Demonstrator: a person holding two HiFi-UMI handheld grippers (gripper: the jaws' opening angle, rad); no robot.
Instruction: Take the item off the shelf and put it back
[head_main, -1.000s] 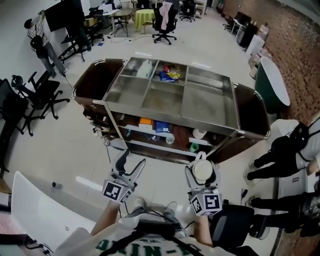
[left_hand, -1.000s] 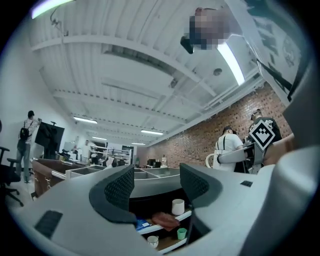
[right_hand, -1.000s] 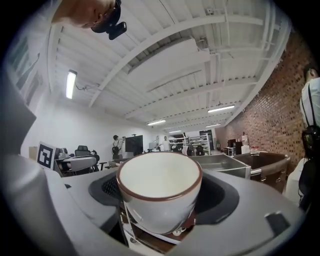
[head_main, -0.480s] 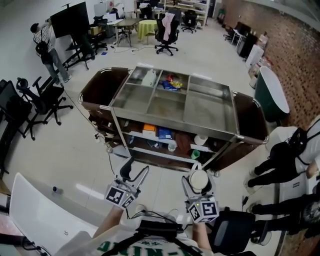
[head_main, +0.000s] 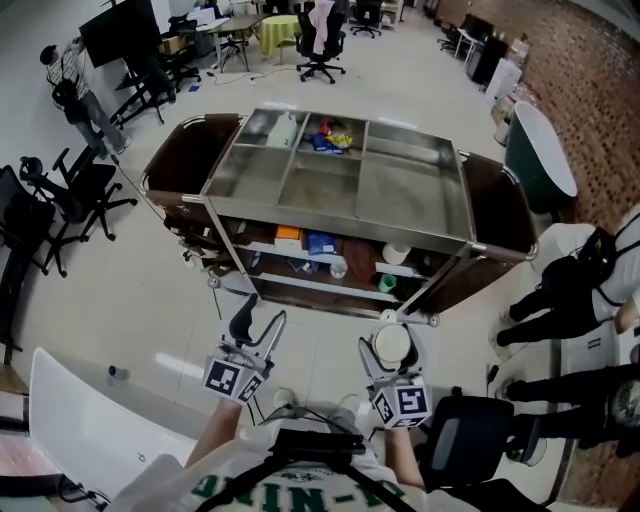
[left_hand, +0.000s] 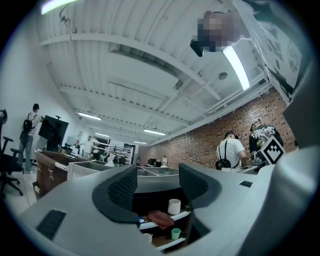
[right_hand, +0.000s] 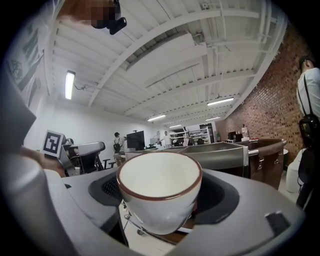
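Cup (right_hand: 159, 200), brown-rimmed, clamped in right claw (head_main: 392, 345); left claw (left_hand: 157, 185) apart, facing cart (head_main: 466, 214).

White brown-rimmed cup (right_hand: 159, 200) upright in gripper (head_main: 392, 347).

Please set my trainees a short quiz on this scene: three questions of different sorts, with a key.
1. Open question: what is between the fingers of the right gripper?
2. True or false: the left gripper is shut on something.
3. Choose one: the small cup on the lower shelf of the steel cart is A red, B green, C yellow.

Key
1. A white cup with a brown rim, gripped by its sides.
2. False: its fingers stand apart with nothing between them.
3. B.
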